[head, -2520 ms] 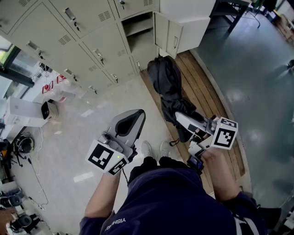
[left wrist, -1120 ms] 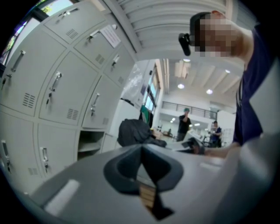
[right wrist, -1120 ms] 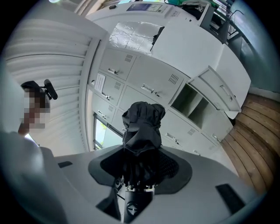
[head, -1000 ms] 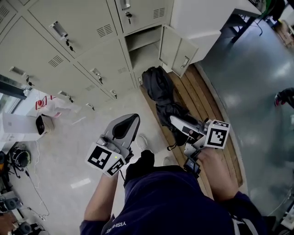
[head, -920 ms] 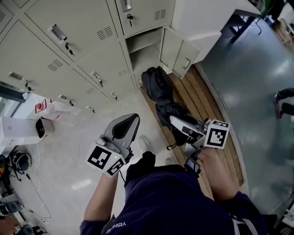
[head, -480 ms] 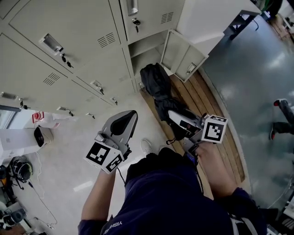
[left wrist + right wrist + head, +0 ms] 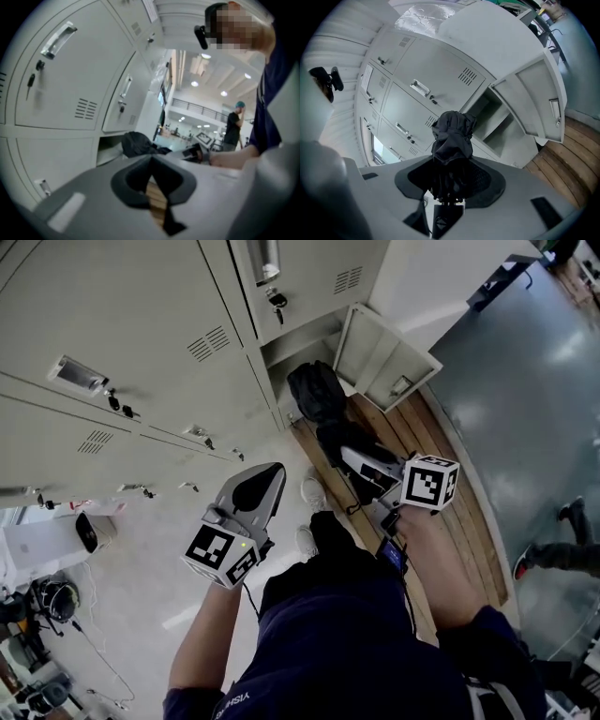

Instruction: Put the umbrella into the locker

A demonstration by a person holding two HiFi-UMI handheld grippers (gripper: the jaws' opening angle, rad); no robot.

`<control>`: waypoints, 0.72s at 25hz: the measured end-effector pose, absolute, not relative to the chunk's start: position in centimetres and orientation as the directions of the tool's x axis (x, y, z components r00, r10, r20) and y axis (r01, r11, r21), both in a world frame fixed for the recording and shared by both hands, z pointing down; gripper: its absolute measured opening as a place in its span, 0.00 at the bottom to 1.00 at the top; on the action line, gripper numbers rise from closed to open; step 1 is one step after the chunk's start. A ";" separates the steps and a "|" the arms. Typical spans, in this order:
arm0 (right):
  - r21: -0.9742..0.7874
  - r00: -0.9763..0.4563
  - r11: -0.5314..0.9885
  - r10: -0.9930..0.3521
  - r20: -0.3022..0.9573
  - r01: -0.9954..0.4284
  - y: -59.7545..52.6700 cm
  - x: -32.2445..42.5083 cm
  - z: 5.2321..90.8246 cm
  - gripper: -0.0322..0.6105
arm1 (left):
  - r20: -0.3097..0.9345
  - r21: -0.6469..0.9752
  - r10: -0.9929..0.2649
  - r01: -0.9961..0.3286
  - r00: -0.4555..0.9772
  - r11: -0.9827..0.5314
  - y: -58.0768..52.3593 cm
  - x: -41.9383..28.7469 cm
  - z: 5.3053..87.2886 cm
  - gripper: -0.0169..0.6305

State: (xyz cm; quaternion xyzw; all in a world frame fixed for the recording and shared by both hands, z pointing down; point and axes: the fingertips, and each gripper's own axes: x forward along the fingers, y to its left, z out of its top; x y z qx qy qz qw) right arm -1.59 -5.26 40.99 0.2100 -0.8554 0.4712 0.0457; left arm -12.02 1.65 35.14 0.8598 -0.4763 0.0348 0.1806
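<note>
A folded black umbrella (image 7: 323,413) sticks forward out of my right gripper (image 7: 349,457), whose jaws are shut on it. In the right gripper view the umbrella (image 7: 451,140) points toward the open locker compartment (image 7: 497,123), still outside it. From the head view that open compartment (image 7: 292,351) lies just past the umbrella's tip, its door (image 7: 386,354) swung out to the right. My left gripper (image 7: 255,491) hovers left of the umbrella, jaws shut and holding nothing. The left gripper view shows the umbrella (image 7: 138,144) beside the compartment opening.
Closed locker doors (image 7: 122,324) with handles and keys fill the wall to the left. A wooden strip of floor (image 7: 441,512) runs along the right. A white box and gear (image 7: 56,545) lie on the floor at far left. A person (image 7: 233,123) stands far back.
The view has closed in on the lockers. My right gripper has carried the umbrella forward, so its tip now lies near the open compartment. The left gripper kept pace alongside.
</note>
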 end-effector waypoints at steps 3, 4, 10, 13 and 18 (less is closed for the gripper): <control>-0.775 -0.897 0.464 -0.319 0.306 -0.430 -8.5 -2.4 43.1 0.33 | 0.254 0.288 -0.805 -0.836 0.536 -0.466 -1.3 -12.5 36.7 0.03; -0.773 -0.894 0.461 -0.319 0.315 -0.436 -9.5 -2.7 43.9 0.33 | 0.260 0.290 -0.804 -0.837 0.535 -0.463 -2.3 -12.5 37.2 0.03; -0.745 -0.879 0.468 -0.299 0.372 -0.475 -15.8 -4.3 48.4 0.33 | 0.306 0.303 -0.796 -0.846 0.522 -0.438 -7.1 -12.9 40.4 0.03; -0.737 -0.879 0.480 -0.286 0.382 -0.477 -18.7 -5.9 50.9 0.32 | 0.328 0.308 -0.793 -0.852 0.513 -0.423 -9.1 -13.5 42.6 0.03; -0.717 -0.878 0.506 -0.280 0.389 -0.479 -22.8 -8.9 53.7 0.32 | 0.353 0.313 -0.787 -0.857 0.506 -0.410 -11.9 -14.3 45.3 0.03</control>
